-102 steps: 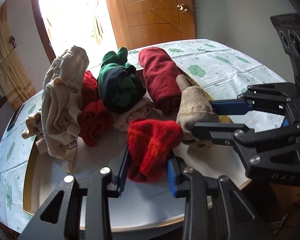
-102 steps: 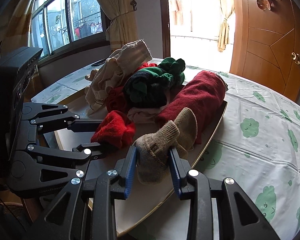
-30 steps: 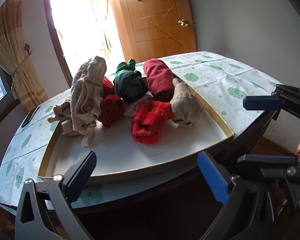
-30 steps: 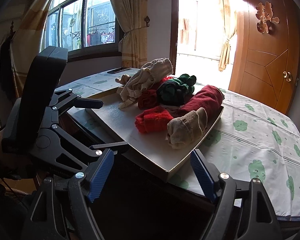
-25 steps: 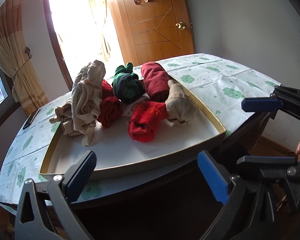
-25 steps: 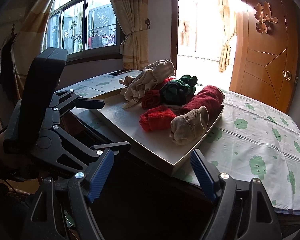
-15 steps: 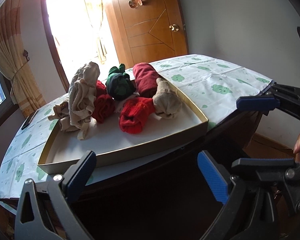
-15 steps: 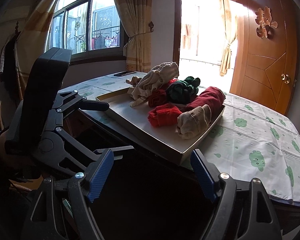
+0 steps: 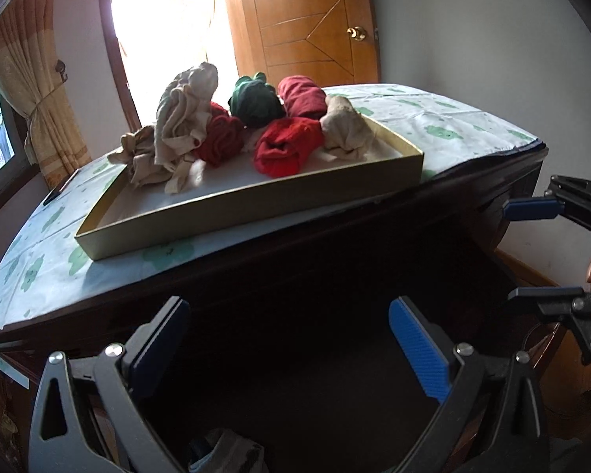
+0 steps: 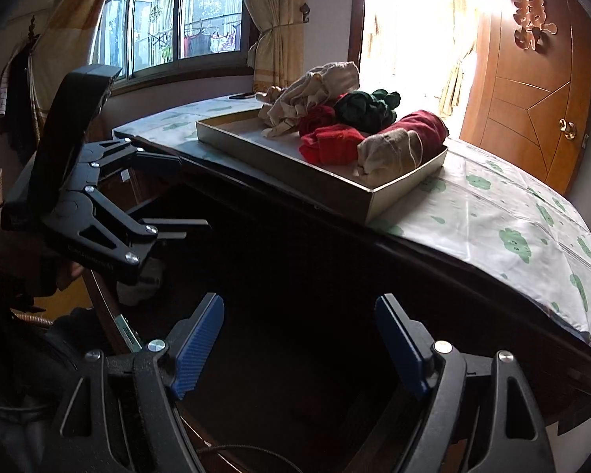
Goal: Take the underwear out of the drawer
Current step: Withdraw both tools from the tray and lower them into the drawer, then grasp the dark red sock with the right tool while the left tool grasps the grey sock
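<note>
Both grippers hang open and hold nothing, below the table's front edge, over a dark drawer space (image 9: 315, 354) whose inside is mostly too dark to read. My left gripper (image 9: 287, 315) shows its blue pads wide apart, and it appears at the left in the right wrist view as the left gripper (image 10: 181, 193). My right gripper (image 10: 299, 307) is equally wide, seen as the right gripper (image 9: 530, 252) at the right edge. A greyish garment (image 9: 224, 453) lies low in the dark. On the table a shallow tray (image 9: 256, 201) holds a red roll (image 9: 287, 146) and a tan roll (image 9: 346, 130).
The tray (image 10: 295, 173) also carries a beige bundle (image 9: 181, 126), a green roll (image 9: 256, 102) and a dark red roll (image 9: 303, 94). A green-patterned cloth (image 10: 512, 216) covers the table. A wooden door (image 10: 532, 98) and a window (image 10: 177, 19) stand behind. A hand (image 10: 65, 272) holds the left gripper.
Both grippers let go of the red and tan rolls, opened wide, drew back from the tray and sank below the table edge. The tray now sits higher and farther away in both views.
</note>
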